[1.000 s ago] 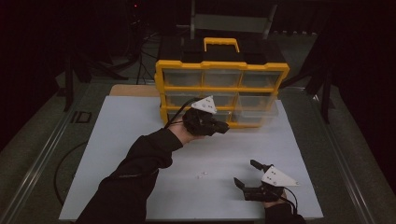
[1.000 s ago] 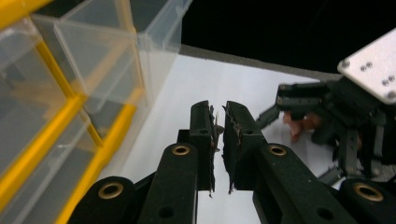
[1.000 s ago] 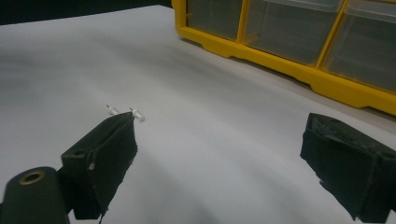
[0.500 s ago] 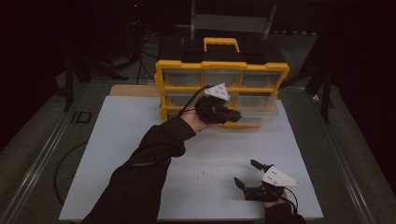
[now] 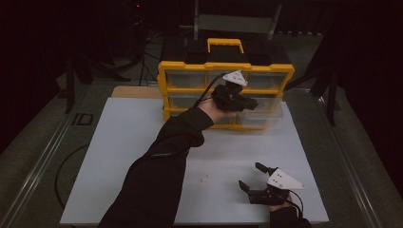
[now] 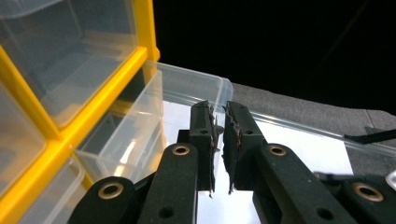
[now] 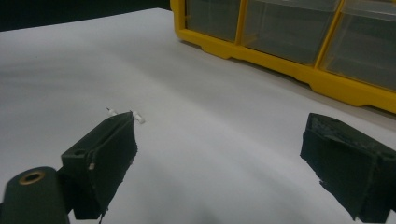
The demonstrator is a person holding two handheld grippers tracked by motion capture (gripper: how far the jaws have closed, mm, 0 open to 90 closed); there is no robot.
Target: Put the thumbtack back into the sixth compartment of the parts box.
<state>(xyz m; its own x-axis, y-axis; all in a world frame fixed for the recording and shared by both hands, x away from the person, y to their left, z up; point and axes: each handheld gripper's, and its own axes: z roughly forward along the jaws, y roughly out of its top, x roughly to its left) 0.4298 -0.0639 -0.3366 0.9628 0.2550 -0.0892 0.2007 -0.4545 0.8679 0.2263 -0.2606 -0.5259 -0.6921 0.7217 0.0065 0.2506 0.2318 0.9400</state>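
- The yellow plastic drawer cabinet (image 5: 226,95) with its clear drawers and yellow carry handle is standing at the far edge of the white table board (image 5: 123,156), and I am placing everything else against it.
- The left gripper (image 5: 251,102) is hovering at the cabinet's front, at the level of the middle row, with the person's dark sleeve (image 5: 161,161) stretching back from it toward the near edge of the board.
- In the left gripper view its black jaws are sitting almost together, a thin slit between the worn pads (image 6: 208,140), with nothing visibly caught in the slit.
- The clear plastic drawer (image 5: 259,116) is sticking out of the cabinet's bottom row at the right end; the left gripper view shows the clenched jaws lying just over that drawer (image 6: 154,121), near its front corner.
- Whether the jaws are touching the drawer's rim is hard to make out; the pads are covering the spot.
- The drawer looks empty where I can see in, though the jaws are hiding part of its floor.
- The right gripper (image 5: 251,176) is resting low, well in front of the cabinet, near the board's front edge, with its jaws spread wide and holding nothing.
- Some tiny white bits (image 5: 205,179) are lying on the board left of the right gripper, well clear of the cabinet; in the right gripper view one of them (image 7: 138,116) is peeking out behind the left pad, too small to identify.
- The room beyond the cabinet is too dark to read.
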